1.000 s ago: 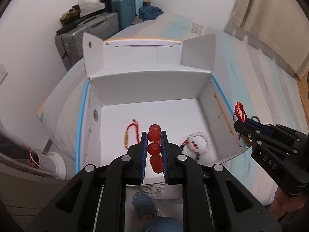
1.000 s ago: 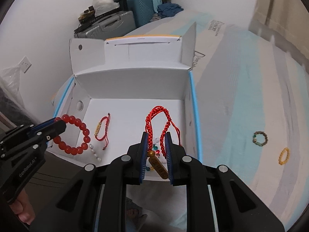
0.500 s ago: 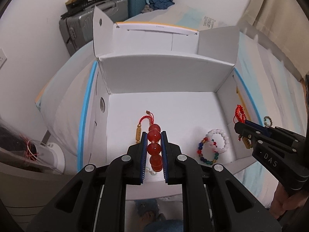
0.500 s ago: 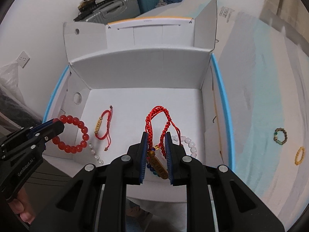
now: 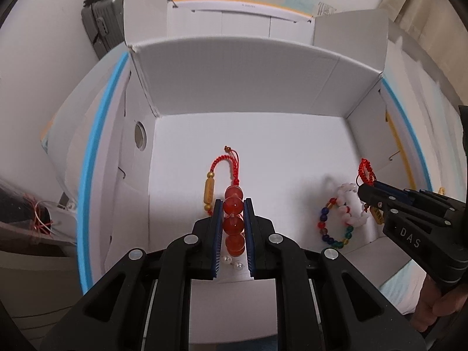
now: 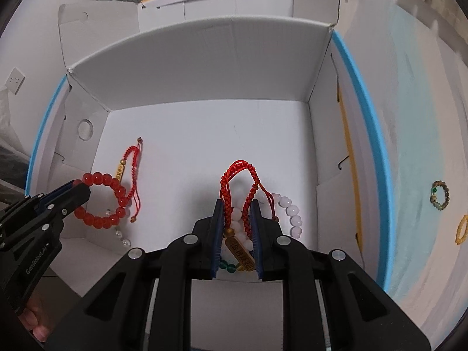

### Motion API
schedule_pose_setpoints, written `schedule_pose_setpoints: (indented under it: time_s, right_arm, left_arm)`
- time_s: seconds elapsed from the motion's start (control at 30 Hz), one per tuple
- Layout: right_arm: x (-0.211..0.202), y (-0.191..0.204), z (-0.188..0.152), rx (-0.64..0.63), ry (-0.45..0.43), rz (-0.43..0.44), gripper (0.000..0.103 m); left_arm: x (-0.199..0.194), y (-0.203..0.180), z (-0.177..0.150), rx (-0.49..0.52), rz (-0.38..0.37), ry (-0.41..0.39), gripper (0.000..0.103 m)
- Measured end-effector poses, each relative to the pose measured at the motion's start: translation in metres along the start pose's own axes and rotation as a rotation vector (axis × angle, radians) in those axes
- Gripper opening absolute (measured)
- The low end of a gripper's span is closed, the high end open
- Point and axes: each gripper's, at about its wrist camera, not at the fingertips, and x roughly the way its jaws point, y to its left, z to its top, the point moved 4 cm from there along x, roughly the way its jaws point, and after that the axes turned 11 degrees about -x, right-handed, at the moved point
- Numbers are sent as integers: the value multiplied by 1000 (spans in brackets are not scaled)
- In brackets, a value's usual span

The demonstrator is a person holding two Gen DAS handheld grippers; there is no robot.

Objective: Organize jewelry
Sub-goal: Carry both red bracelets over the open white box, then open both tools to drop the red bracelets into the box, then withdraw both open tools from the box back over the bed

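My left gripper (image 5: 233, 204) is shut on a red bead bracelet (image 5: 233, 218), held over the floor of the open white box (image 5: 242, 67); the bracelet also shows in the right wrist view (image 6: 101, 200). My right gripper (image 6: 237, 204) is shut on a red cord bracelet with a gold tag (image 6: 237, 188), held low inside the box (image 6: 204, 67). On the box floor lie another red cord bracelet with a gold bead (image 5: 218, 175), a white bead bracelet (image 6: 288, 209), a multicoloured bead bracelet (image 5: 333, 225) and small pearls (image 5: 232, 263).
The box sits on a bed with a pale blue and grey cover (image 6: 415, 117). A green bead ring (image 6: 439, 195) and a yellow ring (image 6: 462, 229) lie on the cover right of the box. Suitcases (image 5: 102, 20) stand beyond the bed by the wall.
Both grippers have moved forward and down into the box with their bracelets still held. The box fills more of both views.
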Motion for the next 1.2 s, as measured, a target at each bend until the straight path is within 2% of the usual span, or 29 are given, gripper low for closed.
schedule_pose_setpoints:
  time_s: [0.23,0.3,0.37,0.43,0.5,0.67,0.73,0.87,1.0,1.13,1.2]
  right_arm:
    - [8,5,1,-4,12,2,20]
    - [8,5,0,-3,16,-2,26]
    - [8,5,0,3,13,3,41]
    - [5,5,0,11,1,5,50]
    - [2,6,1,9,-6,9,54]
    - [-10,7,3,2,-38,25,74]
    - [-17,8,3,-7,-60,15,80]
    - [-28,13,4,-32,-91,20,87]
    - [-43,12,8,-35,-108,26,91]
    - [-55,11,7,-29,-125,22,94]
    - [-62,9,7,-25,-139,20,95]
  left_arm:
    - [6,3,1,-2,7,12,13]
    - [6,1,1,3,8,13,13]
    - [4,0,1,12,21,3,14]
    - [1,-1,1,20,32,-15,15]
    - [-3,0,2,12,28,-20,15]
    - [-15,0,6,15,36,-50,33]
    - [-21,0,6,16,44,-62,45]
    - [-31,1,6,16,52,-80,52]
    - [-41,3,5,13,78,-109,73]
    - [-51,1,5,9,90,-133,86]
    - [-56,1,6,5,88,-142,89]
